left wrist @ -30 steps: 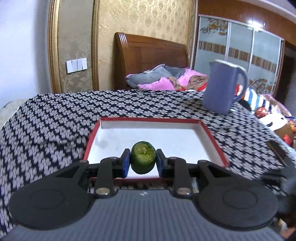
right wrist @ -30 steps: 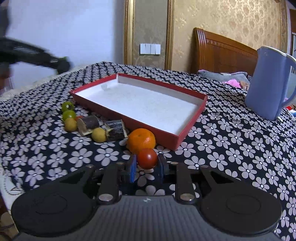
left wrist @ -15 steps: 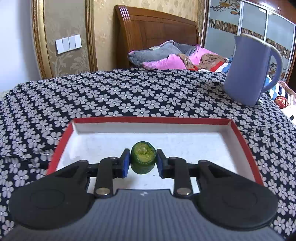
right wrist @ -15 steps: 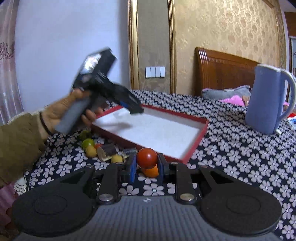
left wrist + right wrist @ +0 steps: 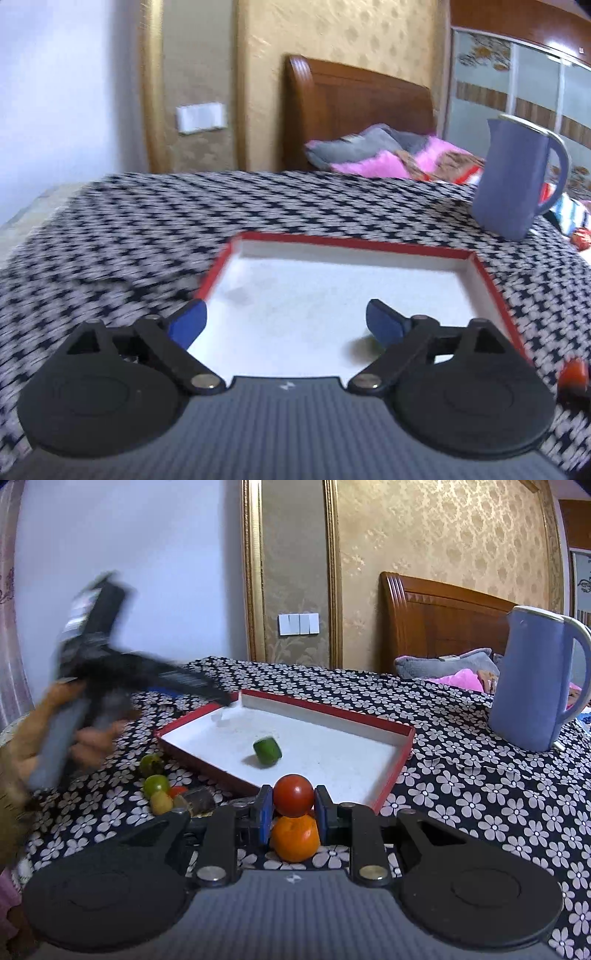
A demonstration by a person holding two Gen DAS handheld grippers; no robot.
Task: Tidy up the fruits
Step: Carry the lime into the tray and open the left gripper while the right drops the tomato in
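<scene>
Here, my left gripper (image 5: 286, 323) has its blue fingers (image 5: 188, 325) spread wide with nothing between them, because its load is delivered: the green fruit piece (image 5: 267, 751) lies inside the red tray (image 5: 402, 755), on the white floor toward the tray's 9 o'clock half. In the left wrist view only a dark smudge shows beside the right-hand finger, so I cannot confirm the piece from there.

My right gripper (image 5: 293, 806) pinches a red tomato (image 5: 293, 795) between its pads, held above the orange (image 5: 295, 836), which sits on the flowered cloth (image 5: 461, 786) directly beneath. The grip sits at the tomato's widest part, which I judge keeps a round, smooth body from slipping out.

The tray's near rim lies at 12 o'clock from the tomato. The remaining small fruits (image 5: 157, 784) wait in a cluster on the cloth at 10 o'clock, outside the tray's near-left wall. The blue jug (image 5: 532, 681) stands at 2 o'clock, well apart from the tray.
</scene>
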